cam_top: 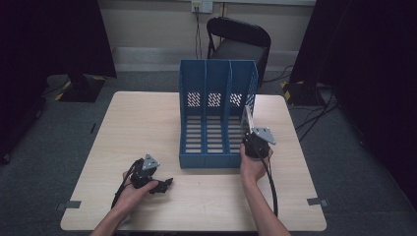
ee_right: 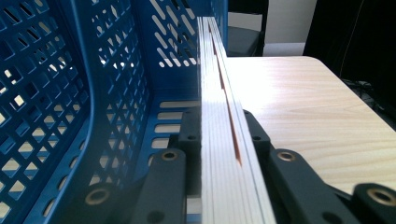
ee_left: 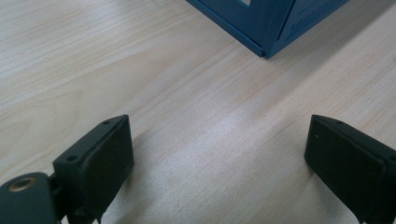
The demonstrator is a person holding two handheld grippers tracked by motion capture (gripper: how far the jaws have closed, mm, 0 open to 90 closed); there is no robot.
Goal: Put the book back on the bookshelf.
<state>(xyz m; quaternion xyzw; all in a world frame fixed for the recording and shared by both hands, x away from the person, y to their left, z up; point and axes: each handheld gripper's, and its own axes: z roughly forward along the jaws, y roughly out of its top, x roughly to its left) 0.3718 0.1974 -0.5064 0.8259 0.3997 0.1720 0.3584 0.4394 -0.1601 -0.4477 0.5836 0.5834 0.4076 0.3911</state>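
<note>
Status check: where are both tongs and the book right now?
Right tongs shut on thin white-paged book, upright at blue perforated plastic file rack, rightmost slot. Left tongs open, empty, over pale wooden table. Nothing in the way.

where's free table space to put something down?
Bare: left of the file rack to the table edge; front strip between the left gripper and right forearm. Crowded: the rack's right slot, where the right gripper holds a book.

A light wooden table (cam_top: 147, 128) stands on grey carpet. A blue three-slot file rack (cam_top: 216, 113) sits on it slightly toward one o'clock of centre, its open front facing six o'clock.
</note>
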